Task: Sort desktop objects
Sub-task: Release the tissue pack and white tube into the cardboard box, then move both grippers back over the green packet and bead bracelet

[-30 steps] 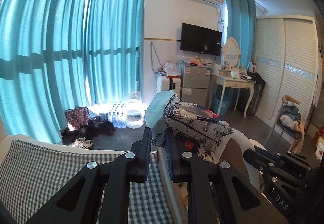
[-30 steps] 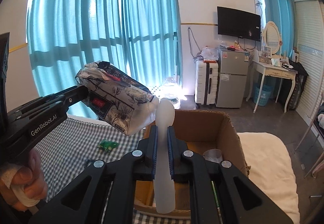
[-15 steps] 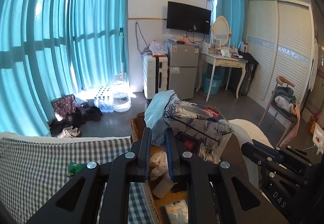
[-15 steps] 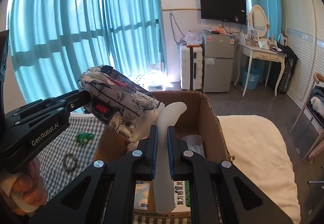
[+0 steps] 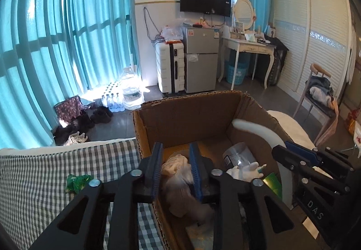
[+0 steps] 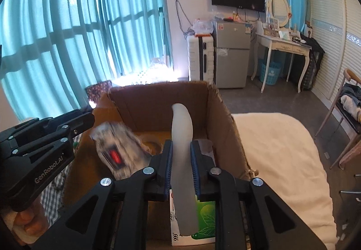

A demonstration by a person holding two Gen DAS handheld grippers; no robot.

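Floral soft pack [image 6: 117, 150], grey-white print with red label: motion-blurred, tilted, inside the cardboard box [image 5: 191, 110], just off the tip of the left gripper [image 5: 174, 165], whose fingers stand apart. White curved tube [image 6: 182, 159]: clamped upright between the right gripper [image 6: 181, 165] pads, top bending left, over the box's right half. Box open-topped, directly ahead of both grippers.

One cardboard box [image 5: 191, 112] — two tools [image 5: 174, 167] [image 6: 181, 165] — one green wrapper [image 5: 76, 182]

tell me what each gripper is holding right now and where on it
Right gripper clamps the white curved piece around its middle. Left gripper is open; the floral packet looks released, blurred, over the cardboard box.
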